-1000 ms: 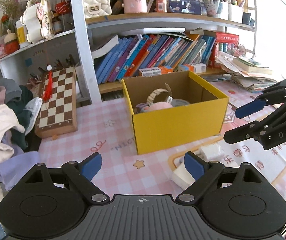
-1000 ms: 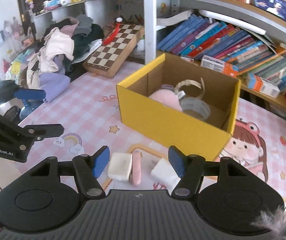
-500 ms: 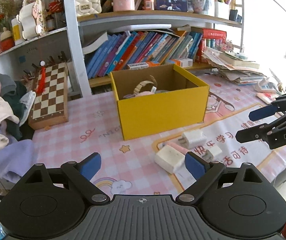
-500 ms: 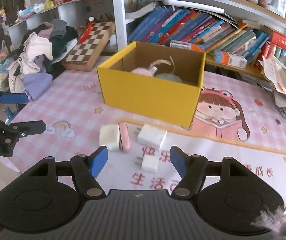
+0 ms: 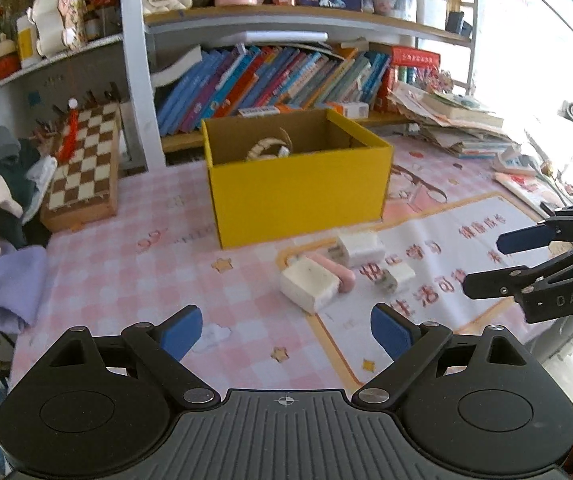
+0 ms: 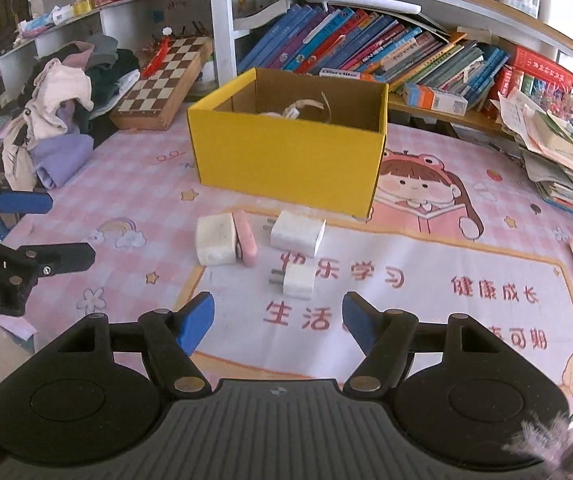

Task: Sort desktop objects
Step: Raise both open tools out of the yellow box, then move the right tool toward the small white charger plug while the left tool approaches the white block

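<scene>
Ahead of my spread, empty right gripper point(image 6: 278, 322) and left gripper point(image 5: 284, 330) lie white plastic chargers point(image 6: 297, 233) before the yellow cardboard box point(image 6: 286, 160).

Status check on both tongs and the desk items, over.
Left tongs open, empty. Right tongs open, empty. Two chargers, eraser, pink piece loose before yellow box. Nothing blocking.
</scene>
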`<action>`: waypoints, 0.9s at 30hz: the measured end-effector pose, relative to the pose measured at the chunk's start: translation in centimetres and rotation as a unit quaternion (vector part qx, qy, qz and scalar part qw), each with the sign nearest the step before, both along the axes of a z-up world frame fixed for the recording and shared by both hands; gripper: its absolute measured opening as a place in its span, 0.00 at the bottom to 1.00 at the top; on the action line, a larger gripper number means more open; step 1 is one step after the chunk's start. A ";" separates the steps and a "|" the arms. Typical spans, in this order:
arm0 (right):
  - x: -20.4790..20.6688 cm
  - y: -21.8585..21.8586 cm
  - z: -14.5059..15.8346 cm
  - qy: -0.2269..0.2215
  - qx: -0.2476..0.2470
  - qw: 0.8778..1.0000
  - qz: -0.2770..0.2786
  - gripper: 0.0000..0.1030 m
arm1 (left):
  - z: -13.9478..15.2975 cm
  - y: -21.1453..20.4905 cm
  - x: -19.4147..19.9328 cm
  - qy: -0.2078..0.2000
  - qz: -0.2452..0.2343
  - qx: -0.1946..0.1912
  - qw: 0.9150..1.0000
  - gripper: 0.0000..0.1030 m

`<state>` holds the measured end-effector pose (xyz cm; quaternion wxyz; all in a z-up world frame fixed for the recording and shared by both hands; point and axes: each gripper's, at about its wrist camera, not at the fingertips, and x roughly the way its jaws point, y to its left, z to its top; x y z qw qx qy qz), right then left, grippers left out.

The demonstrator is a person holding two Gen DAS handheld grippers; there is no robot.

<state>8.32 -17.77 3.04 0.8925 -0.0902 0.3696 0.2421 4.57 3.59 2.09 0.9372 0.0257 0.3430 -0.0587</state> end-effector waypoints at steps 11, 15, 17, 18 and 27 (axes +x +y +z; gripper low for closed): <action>-1.3 0.5 -1.9 0.023 0.000 1.000 0.000 0.67 | -2.0 -1.5 -1.1 0.027 -0.015 0.002 1.000 0.91; -2.3 1.2 -2.2 0.023 -0.008 1.000 0.007 0.68 | -2.3 -2.3 -1.3 0.032 -0.027 0.008 0.999 0.91; -2.6 1.5 -2.3 0.020 -0.017 1.000 0.011 0.68 | -2.5 -2.6 -1.3 0.033 -0.032 0.011 0.999 0.91; -2.6 1.6 -2.3 0.019 -0.020 1.000 0.012 0.68 | -2.6 -2.7 -1.3 0.034 -0.033 0.013 0.999 0.91; -2.1 1.5 -3.2 0.042 -0.030 0.999 0.009 0.68 | -3.8 -2.5 -1.1 0.057 -0.022 0.012 0.998 0.91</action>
